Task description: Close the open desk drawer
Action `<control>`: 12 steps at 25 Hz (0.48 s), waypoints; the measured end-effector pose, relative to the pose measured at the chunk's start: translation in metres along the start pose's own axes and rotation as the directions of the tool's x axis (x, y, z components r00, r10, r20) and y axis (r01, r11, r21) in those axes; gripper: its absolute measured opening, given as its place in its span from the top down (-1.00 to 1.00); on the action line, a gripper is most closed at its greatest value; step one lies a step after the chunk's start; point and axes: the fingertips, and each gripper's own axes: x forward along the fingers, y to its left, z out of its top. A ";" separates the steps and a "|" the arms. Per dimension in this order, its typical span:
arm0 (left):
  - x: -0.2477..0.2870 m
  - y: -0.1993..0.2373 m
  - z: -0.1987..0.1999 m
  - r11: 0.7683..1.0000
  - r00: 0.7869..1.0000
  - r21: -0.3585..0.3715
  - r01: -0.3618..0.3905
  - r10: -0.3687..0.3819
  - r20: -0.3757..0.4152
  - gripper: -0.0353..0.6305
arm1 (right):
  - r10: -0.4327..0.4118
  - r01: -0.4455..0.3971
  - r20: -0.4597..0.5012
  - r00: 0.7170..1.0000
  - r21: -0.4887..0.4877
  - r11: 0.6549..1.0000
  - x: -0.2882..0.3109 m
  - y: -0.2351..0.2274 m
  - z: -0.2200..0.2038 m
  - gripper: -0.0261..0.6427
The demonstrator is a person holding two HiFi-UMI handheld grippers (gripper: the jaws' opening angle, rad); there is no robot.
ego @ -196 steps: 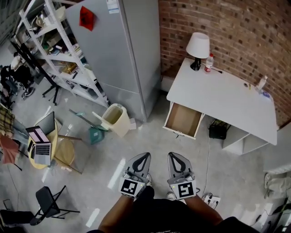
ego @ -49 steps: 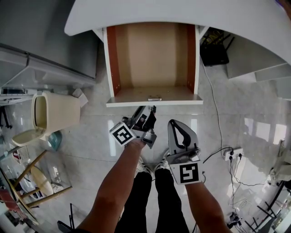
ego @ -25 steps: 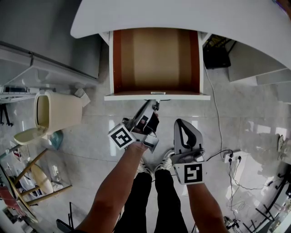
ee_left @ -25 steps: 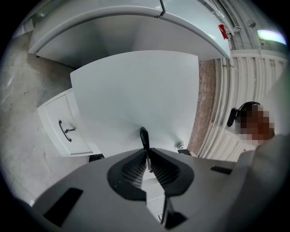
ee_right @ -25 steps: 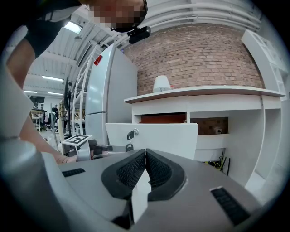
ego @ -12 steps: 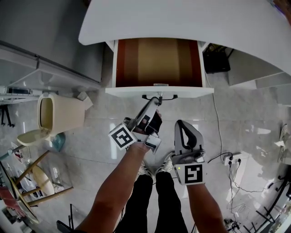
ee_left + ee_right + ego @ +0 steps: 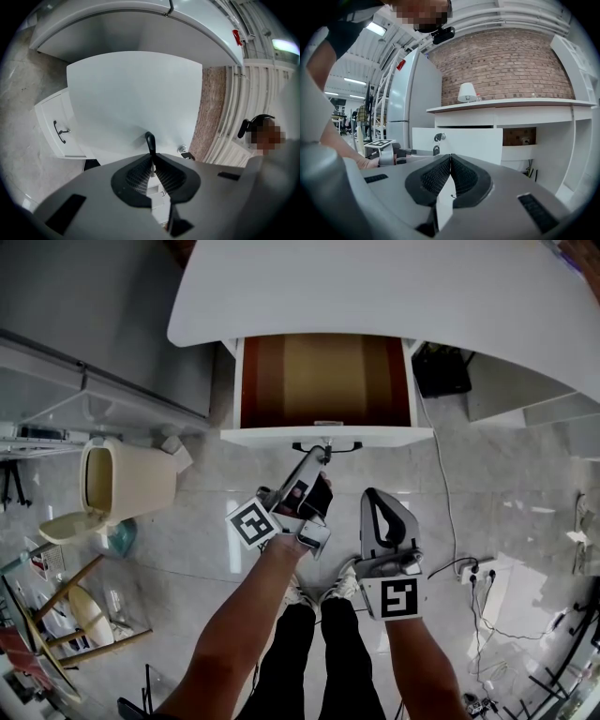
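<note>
The white desk (image 7: pixel 375 287) has its drawer (image 7: pixel 281 437) partly out, showing a bare brown inside. A thin black handle (image 7: pixel 326 445) sits on the drawer's white front. My left gripper (image 7: pixel 322 457) reaches up to that front, rolled on its side and shut on the handle. In the left gripper view the handle (image 7: pixel 150 142) sticks out from between the pads, with the drawer front (image 7: pixel 131 93) filling the view behind my left gripper (image 7: pixel 151 157). My right gripper (image 7: pixel 377 495) hangs lower right, shut on nothing. In its own view my right gripper (image 7: pixel 450 157) faces the drawer front (image 7: pixel 464 140).
A cream waste bin (image 7: pixel 122 479) stands left of the drawer beside a grey fridge (image 7: pixel 75 315). A black box (image 7: pixel 441 371) sits under the desk at the right. Cables and a power strip (image 7: pixel 469 568) lie on the tiled floor. My legs are below.
Over the last second the drawer has slid further in under the desk top, and the left gripper has gone with it on the handle. The right gripper has stayed put.
</note>
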 end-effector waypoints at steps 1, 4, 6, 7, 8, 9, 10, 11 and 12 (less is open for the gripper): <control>0.002 0.001 0.001 1.000 1.000 -0.001 -0.004 0.004 -0.003 0.81 | 0.002 -0.002 0.003 1.000 -0.002 1.000 0.001 0.000 0.001 0.84; 0.009 0.003 0.005 1.000 1.000 -0.005 -0.010 0.010 -0.003 0.81 | 0.002 -0.002 0.008 1.000 -0.001 1.000 0.005 -0.001 0.004 0.84; 0.013 0.004 0.010 1.000 1.000 -0.011 -0.013 0.013 0.001 0.81 | 0.004 -0.004 0.008 1.000 0.002 1.000 0.008 -0.001 0.006 0.84; 0.015 0.005 0.012 1.000 1.000 -0.014 -0.014 0.015 0.002 0.81 | 0.005 -0.005 0.011 1.000 0.000 1.000 0.010 -0.001 0.008 0.84; 0.018 0.005 0.013 1.000 1.000 -0.018 -0.017 0.017 0.001 0.81 | 0.006 -0.006 0.015 1.000 -0.003 1.000 0.013 -0.001 0.010 0.84; 0.021 0.006 0.015 1.000 1.000 -0.020 -0.021 0.021 -0.001 0.81 | 0.005 -0.005 0.020 1.000 -0.005 1.000 0.015 -0.002 0.011 0.84; 0.023 0.007 0.017 0.999 1.000 -0.022 -0.025 0.025 -0.004 0.81 | 0.004 -0.004 0.023 1.000 -0.003 1.000 0.018 -0.003 0.012 0.84; 0.026 0.008 0.019 0.999 1.000 -0.023 -0.028 0.028 -0.005 0.81 | 0.003 -0.003 0.023 1.000 0.000 1.000 0.021 -0.004 0.013 0.84; 0.028 0.009 0.020 0.999 1.000 -0.024 -0.030 0.030 -0.007 0.81 | 0.003 -0.003 0.021 1.000 0.001 1.000 0.023 -0.005 0.013 0.84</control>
